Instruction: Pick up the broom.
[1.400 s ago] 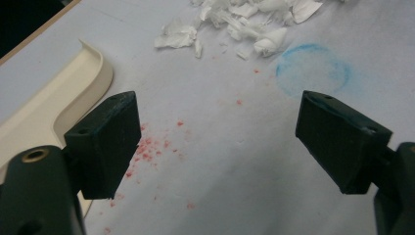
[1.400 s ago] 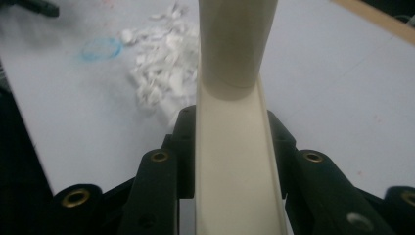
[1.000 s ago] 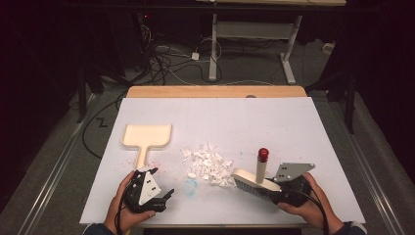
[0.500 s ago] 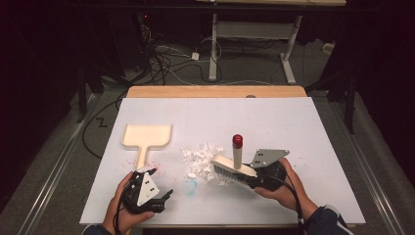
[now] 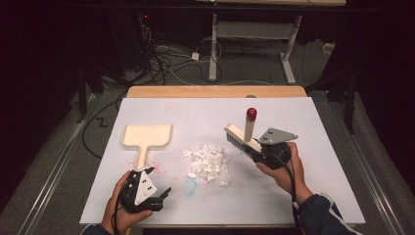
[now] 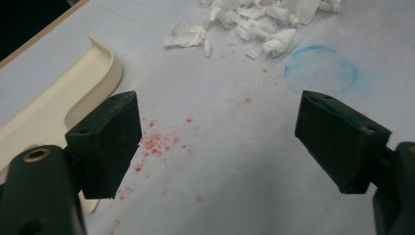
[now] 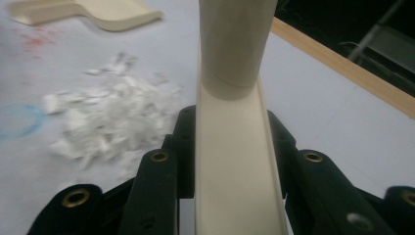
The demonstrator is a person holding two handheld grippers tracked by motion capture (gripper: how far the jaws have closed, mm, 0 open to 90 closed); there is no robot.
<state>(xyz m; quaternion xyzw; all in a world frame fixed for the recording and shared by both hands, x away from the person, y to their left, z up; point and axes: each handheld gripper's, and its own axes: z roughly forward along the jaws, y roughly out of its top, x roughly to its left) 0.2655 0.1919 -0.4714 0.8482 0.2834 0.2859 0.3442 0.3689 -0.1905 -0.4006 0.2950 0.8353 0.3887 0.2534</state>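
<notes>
A cream brush (image 5: 242, 136) with dark bristles and a red-tipped upright handle (image 5: 250, 117) sits in my right gripper (image 5: 258, 149), just right of a pile of white paper scraps (image 5: 205, 164). In the right gripper view the jaws press on both sides of the brush's cream back (image 7: 235, 161), so this gripper (image 7: 230, 142) is shut on it. A cream dustpan (image 5: 147, 137) lies left of the pile. Near the table's front edge my left gripper (image 5: 157, 181) is open. Its pads (image 6: 105, 142) stand wide apart over bare table, with the dustpan (image 6: 58, 98) at their left.
The white table cover (image 5: 205, 110) carries red specks (image 6: 151, 144) near the dustpan's handle and a faint blue ring (image 6: 320, 68) beside the scraps (image 6: 254, 19). A wooden strip (image 5: 215, 91) runs along the far edge. Cables and desk legs lie on the floor beyond.
My right gripper has carried the brush left and then away from the near edge, ending beside the right of the paper pile. The left gripper has stayed put.
</notes>
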